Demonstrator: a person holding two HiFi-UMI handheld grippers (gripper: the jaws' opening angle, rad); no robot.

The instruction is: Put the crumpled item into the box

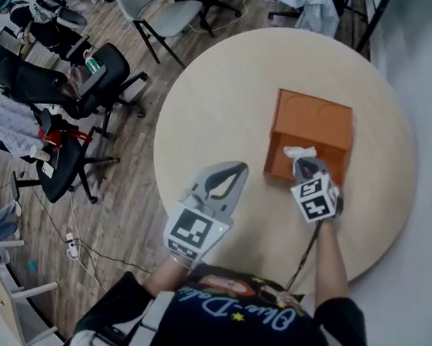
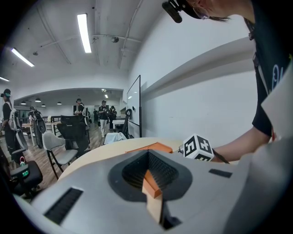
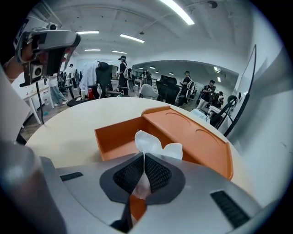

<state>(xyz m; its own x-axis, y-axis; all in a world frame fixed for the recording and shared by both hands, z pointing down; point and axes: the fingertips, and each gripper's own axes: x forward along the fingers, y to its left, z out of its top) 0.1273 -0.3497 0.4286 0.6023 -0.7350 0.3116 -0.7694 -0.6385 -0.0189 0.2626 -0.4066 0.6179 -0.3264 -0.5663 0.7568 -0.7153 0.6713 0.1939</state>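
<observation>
An orange box (image 1: 313, 119) lies open on the round beige table (image 1: 225, 92), its lid folded back toward the far side. My right gripper (image 1: 303, 167) is shut on a white crumpled tissue (image 1: 300, 151) and hangs over the box's near compartment. In the right gripper view the tissue (image 3: 153, 144) sticks up between the gripper (image 3: 144, 161) pads, with the open box (image 3: 119, 137) just beyond. My left gripper (image 1: 227, 174) sits shut and holding nothing over the table's near left part, well left of the box. From the left gripper (image 2: 149, 155) view the box (image 2: 153, 147) shows far off.
Black office chairs (image 1: 94, 85) and a white chair (image 1: 161, 11) stand on the wood floor left of the table. Cables and a power strip (image 1: 72, 246) lie on the floor. The table's left edge (image 1: 161, 146) is near my left gripper. People stand far back in the room.
</observation>
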